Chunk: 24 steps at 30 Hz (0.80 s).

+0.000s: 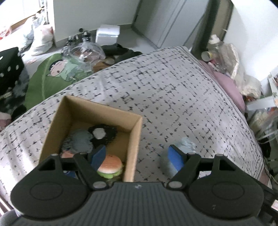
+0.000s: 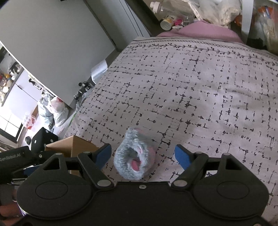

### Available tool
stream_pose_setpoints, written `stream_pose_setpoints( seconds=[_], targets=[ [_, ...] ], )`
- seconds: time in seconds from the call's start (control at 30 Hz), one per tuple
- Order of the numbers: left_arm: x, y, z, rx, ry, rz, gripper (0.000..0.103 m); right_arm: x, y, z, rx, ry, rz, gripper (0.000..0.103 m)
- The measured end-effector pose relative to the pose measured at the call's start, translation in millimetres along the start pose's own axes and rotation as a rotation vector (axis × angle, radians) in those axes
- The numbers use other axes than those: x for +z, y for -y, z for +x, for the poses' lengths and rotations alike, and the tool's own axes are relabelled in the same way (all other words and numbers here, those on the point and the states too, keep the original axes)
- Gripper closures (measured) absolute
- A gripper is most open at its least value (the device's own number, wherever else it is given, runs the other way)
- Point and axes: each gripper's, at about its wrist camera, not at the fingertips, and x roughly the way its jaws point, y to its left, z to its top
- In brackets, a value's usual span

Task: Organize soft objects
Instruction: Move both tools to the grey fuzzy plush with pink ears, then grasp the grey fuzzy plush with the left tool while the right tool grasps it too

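An open cardboard box (image 1: 133, 139) sits on the patterned bedspread (image 1: 165, 90). Inside it lie a burger-shaped soft toy (image 1: 109, 166), a fuzzy grey item (image 1: 80, 141) and a fuzzy black item with a white patch (image 1: 102, 134). My left gripper (image 1: 137, 156) is open and empty, straddling the box's right wall. A fuzzy grey and pink sock roll (image 2: 134, 156) lies on the bedspread (image 2: 191, 87) right of the box (image 2: 76, 146); it also shows in the left wrist view (image 1: 186, 145). My right gripper (image 2: 143, 154) is open, with the sock roll between its fingers, untouched.
The bed drops off at the left to a cluttered floor with a green cushion (image 1: 48, 78), plastic bags (image 1: 41, 40) and a white box (image 1: 107, 33). A purple pillow (image 2: 199, 30) and bottles (image 2: 170, 12) lie at the far end of the bed.
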Motion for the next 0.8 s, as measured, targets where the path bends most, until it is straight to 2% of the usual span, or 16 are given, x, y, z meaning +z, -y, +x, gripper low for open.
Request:
stream_pose_setpoints(
  seconds=[0.03,0.1,0.17,0.37,0.47,0.6,0.7,0.8],
  targets=[
    [-1,4,1,-0.005,0.006,0.011,0.026,-1,3,3,0.011,-0.005,0.006,0.025],
    [-3,11,4,-0.015,0.009,0.029,0.027,-5,10,9,0.032,-0.023,0.028,0.034],
    [-4,18,8,-0.026,0.003,0.042,0.029,-7,16,15,0.049,-0.039,0.047,0.048],
    [-8,39,23,-0.037,-0.009,0.079,0.038,-12,25,29,0.097,-0.067,0.090,0.067],
    [-11,49,32,-0.044,-0.026,0.094,0.046,-13,31,38,0.121,-0.094,0.121,0.071],
    [-15,58,46,-0.048,-0.054,0.099,0.054,-14,35,46,0.145,-0.119,0.142,0.071],
    [-19,63,59,-0.046,-0.082,0.090,0.057,-13,39,54,0.156,-0.138,0.161,0.072],
    [-23,63,73,-0.068,-0.106,0.065,0.059,-14,45,63,0.165,-0.160,0.187,0.079]
  ],
)
